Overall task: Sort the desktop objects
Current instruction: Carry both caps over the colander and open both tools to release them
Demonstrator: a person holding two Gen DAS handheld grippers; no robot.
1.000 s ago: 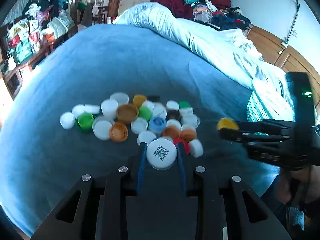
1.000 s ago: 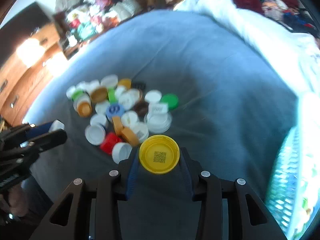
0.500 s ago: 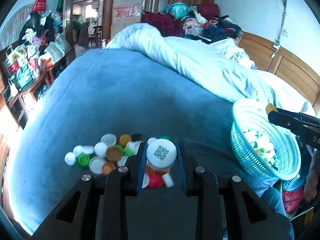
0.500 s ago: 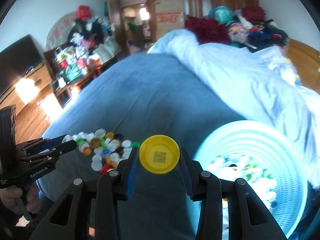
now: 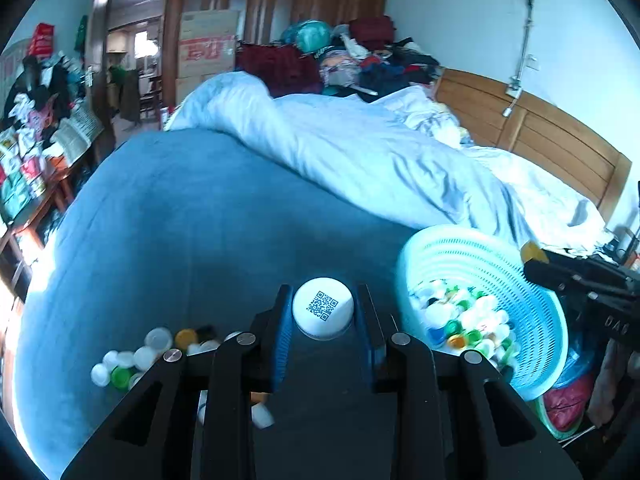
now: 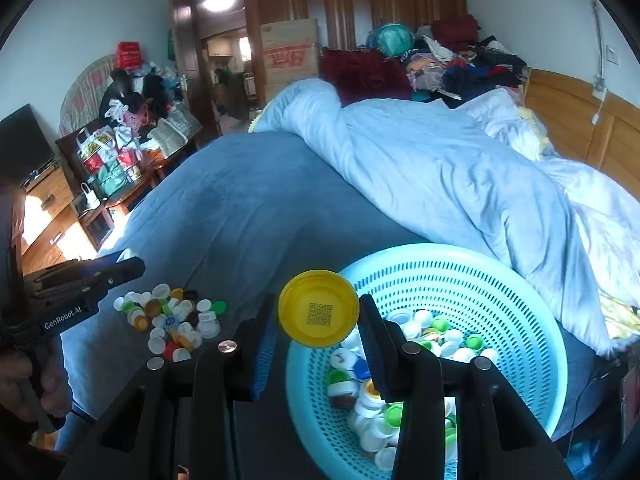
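Observation:
My left gripper is shut on a white bottle cap with a QR code, held above the blue bedspread between the cap pile and the basket. My right gripper is shut on a yellow cap with a QR code, over the near left rim of the turquoise basket. The basket holds several caps and also shows in the left wrist view. A pile of loose caps lies on the bedspread; it also shows in the left wrist view, partly hidden by my left gripper.
A rumpled pale blue duvet lies behind the basket. A wooden headboard stands at the right. Cluttered shelves stand left of the bed. The bed's front edge runs just below both grippers.
Both grippers have lifted off the cap pile and swung right toward the basket, each keeping its cap. The right gripper now hangs over the basket rim.

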